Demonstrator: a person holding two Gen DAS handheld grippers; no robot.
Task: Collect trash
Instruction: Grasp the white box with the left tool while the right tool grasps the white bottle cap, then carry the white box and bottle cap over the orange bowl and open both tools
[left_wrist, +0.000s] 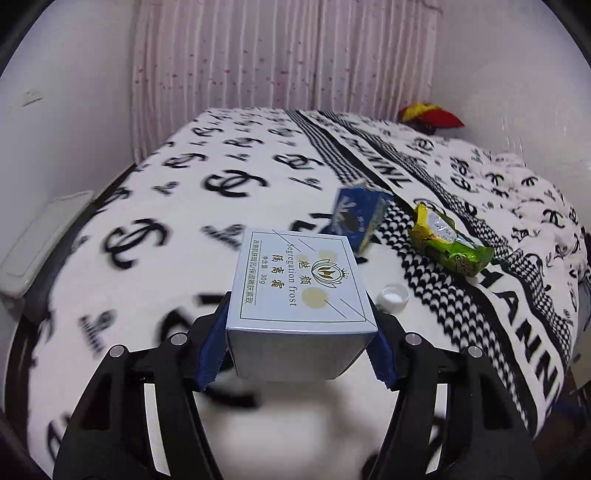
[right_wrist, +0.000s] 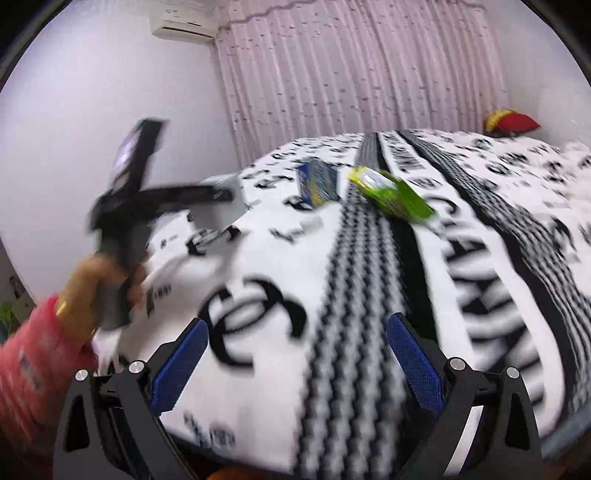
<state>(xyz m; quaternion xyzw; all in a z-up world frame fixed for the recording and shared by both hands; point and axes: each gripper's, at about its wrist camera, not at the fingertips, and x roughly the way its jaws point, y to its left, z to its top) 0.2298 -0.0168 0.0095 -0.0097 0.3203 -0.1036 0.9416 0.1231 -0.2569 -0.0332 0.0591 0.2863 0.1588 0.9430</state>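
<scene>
L gripper (left_wrist: 301, 332) pinches a pale box (left_wrist: 301, 291) between its blue pads (left_wrist: 212, 347), holding it above the bed (left_wrist: 147, 184); the grip sits on the box's near end only, so most of it sticks out fwd. Risk, as a guess: thin card could crush or the box could pivot and slip if swung fast, and the blur suggests a quick move. R gripper (right_wrist: 297, 360) is spread wide w/ nothing between the pads, hovering over the bed. Remaining trash in the L view: blue carton (left_wrist: 360, 218) at 1 o'clock of the box, green wrapper (left_wrist: 448, 242) at 2 o'clock, small white cap (left_wrist: 393, 297) just beside the box at 3 o'clock. Cap is low and small on soft fleece, so pads may snag blanket instead. Wrapper is crinkly and may slide out. No bin in view, so drop spot can't be told.
</scene>
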